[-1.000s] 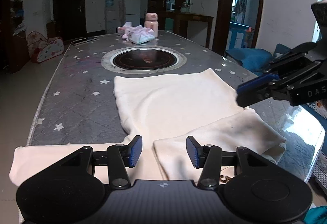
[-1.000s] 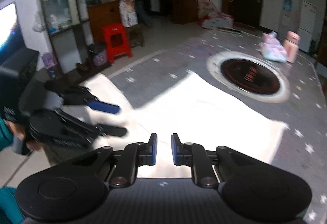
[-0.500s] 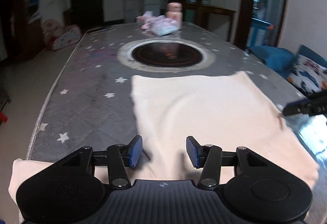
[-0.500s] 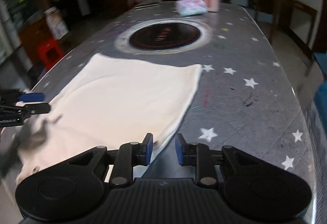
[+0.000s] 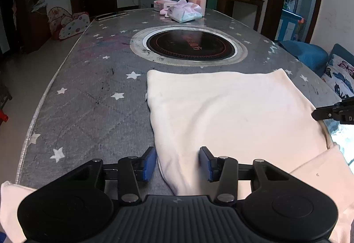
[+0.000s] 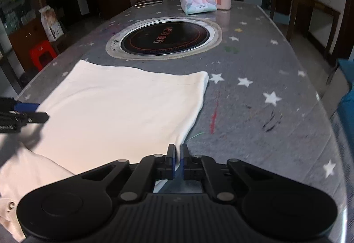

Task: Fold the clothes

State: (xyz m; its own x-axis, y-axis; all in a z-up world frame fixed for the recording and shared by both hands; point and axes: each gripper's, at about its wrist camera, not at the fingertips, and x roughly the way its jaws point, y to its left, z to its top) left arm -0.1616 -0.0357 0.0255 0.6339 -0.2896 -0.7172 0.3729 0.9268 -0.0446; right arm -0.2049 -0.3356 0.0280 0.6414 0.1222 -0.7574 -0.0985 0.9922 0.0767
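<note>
I have the right gripper [image 6: 176, 160] pinched on the shirt [image 5: 232, 110] edge, left gripper [image 5: 178, 162] fingers apart astride the other — it must close before I fold.

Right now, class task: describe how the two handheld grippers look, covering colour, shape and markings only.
Both are matt black. The left gripper has a ribbed central body, two round side discs, jointed link arms with silver pivot pins and blue finger pads. The right gripper matches it. White lettering, partly cut off, marks each one's side.
</note>
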